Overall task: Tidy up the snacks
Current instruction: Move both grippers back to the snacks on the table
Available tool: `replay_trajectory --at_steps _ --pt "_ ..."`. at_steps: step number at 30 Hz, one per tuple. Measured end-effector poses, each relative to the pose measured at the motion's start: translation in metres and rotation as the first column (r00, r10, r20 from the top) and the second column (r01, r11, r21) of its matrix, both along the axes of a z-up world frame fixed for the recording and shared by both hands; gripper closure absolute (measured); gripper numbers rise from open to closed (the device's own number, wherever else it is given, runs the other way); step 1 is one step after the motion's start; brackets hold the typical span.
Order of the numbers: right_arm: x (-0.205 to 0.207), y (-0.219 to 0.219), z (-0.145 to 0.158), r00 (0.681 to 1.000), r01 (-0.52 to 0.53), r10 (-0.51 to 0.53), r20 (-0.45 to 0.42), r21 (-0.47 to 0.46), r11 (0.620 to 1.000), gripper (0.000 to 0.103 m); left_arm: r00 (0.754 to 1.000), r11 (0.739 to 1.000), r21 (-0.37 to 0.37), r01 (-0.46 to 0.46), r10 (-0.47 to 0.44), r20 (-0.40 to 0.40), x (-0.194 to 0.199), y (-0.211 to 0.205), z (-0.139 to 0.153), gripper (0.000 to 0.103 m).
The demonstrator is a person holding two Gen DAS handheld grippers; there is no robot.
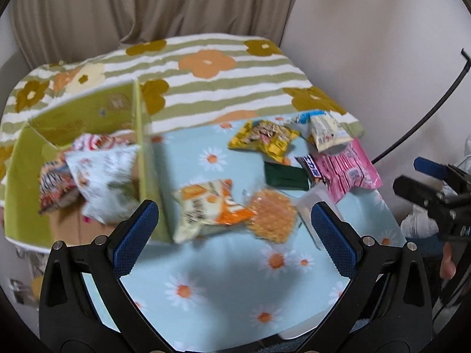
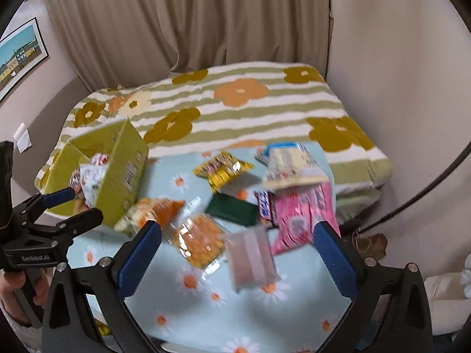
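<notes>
Two tools hover spread and empty over the daisy cloth [image 1: 229, 300]. The orange-and-white snack bag [image 1: 206, 209] lies at twelve o'clock from the left tool [image 1: 232, 235], long axis slanting toward ten, just beside the green box [image 1: 147, 176]; left looks nearer than the right tool [image 2: 235, 250].

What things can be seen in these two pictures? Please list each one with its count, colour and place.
green box: one, yellow-green, on the left, several packets inside
orange-and-white packet: one, beside the box wall
clear packet of orange snacks: one, mid cloth
yellow packet: one, far part of the cloth
dark green packet: one, centre right
pink packet: one, right side
pale cream packet: one, far right, above the pink one
pale pink wrapper: one, near edge
daisy cloth: one, light blue
striped flower blanket: one, green and white, behind
curtain: beige, at the back
left gripper: black with blue pads, open
right gripper: same, open
</notes>
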State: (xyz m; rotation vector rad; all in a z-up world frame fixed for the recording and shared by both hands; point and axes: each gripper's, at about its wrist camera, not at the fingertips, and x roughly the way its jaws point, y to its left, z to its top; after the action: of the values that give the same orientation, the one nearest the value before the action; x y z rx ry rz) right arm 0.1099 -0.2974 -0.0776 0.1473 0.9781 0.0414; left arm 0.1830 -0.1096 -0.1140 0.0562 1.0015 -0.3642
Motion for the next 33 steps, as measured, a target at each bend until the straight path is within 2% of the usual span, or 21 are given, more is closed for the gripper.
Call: replay_trajectory --at_steps 6,11,16,24,28,30,33 --pt "-0.006 -0.016 -0.041 0.995 -0.059 0.062 -0.078 0.038 0.998 0.0 0.999 0.999 0.029 -0.012 0.013 -0.036 -0.009 -0.035 -0.024 0.0" --pt "-0.011 -0.014 -0.079 0.985 -0.103 0.108 -0.131 0.047 0.994 0.0 0.997 0.993 0.1 0.063 -0.059 -0.042 -0.007 -0.067 -0.043 0.001" --pt "-0.007 -0.008 -0.116 0.978 -0.129 0.135 -0.159 0.045 0.991 0.001 0.989 0.981 0.14 0.137 -0.128 -0.074 0.007 -0.086 -0.068 0.0" --pt "0.009 0.007 -0.153 0.972 -0.156 0.155 -0.176 0.011 0.988 0.016 0.973 0.965 0.157 0.211 -0.192 -0.13 0.033 -0.102 -0.1 0.001" --pt "0.018 0.007 -0.167 0.971 -0.146 0.148 -0.188 0.023 0.989 0.028 0.966 0.96 0.165 0.226 -0.198 -0.166 0.042 -0.101 -0.114 0.001" --pt "0.021 0.007 -0.171 0.972 -0.14 0.142 -0.188 0.022 0.99 0.03 0.963 0.955 0.176 0.238 -0.207 -0.175 0.043 -0.101 -0.118 0.001" --pt "0.023 0.006 -0.172 0.976 -0.131 0.131 -0.176 0.01 0.991 0.039 0.956 0.946 0.193 0.26 -0.225 -0.188 0.044 -0.102 -0.123 0.001"
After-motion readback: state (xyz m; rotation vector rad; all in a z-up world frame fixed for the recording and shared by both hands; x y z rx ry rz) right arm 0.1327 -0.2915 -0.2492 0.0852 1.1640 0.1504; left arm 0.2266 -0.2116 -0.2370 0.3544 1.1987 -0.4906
